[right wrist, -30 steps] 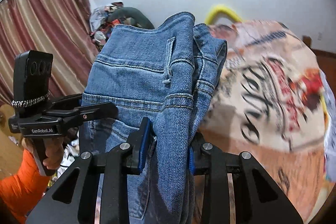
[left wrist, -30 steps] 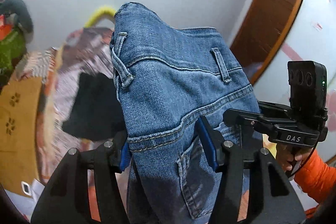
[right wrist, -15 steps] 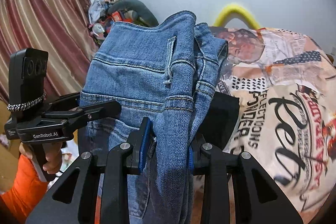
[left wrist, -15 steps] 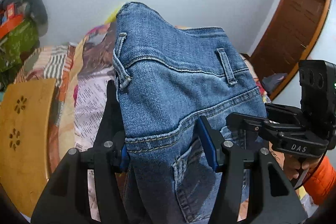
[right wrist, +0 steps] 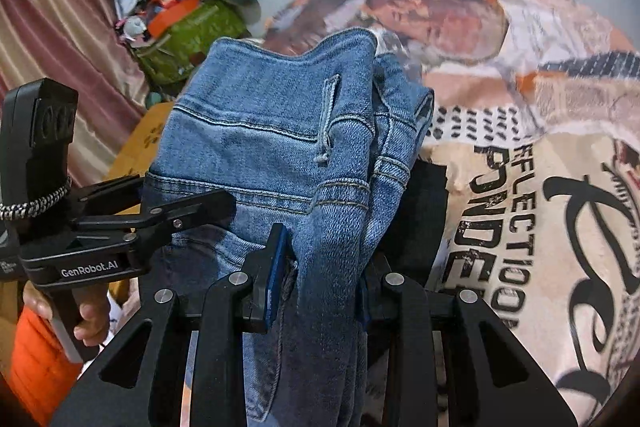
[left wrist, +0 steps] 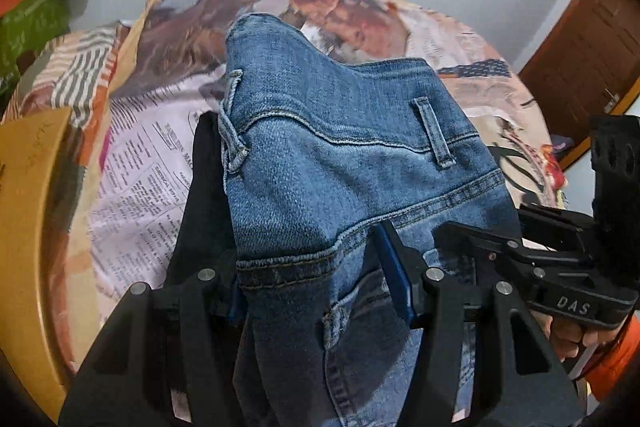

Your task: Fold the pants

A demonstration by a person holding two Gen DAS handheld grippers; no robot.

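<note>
Above the printed bedsheet [right wrist: 532,211], we hold the jeans [left wrist: 344,163] by the waistband, left gripper [left wrist: 320,287] & right gripper [right wrist: 320,279] both clamped on denim. Risk: thick bunched seam slips a pad, or legs drop onto the black garment [left wrist: 204,195] w/ creases.

On your black plastic right claw [left wrist: 576,291], seen from the left wrist view, you can read "DAS". Your black left claw [right wrist: 92,251], seen from the right wrist view, carries "GenRobot.AI". The printed newspaper-pattern bedsheet [right wrist: 532,227] shows large black letters "FLECTIO" and "NDE"; its small print is too blurred to read.
</note>
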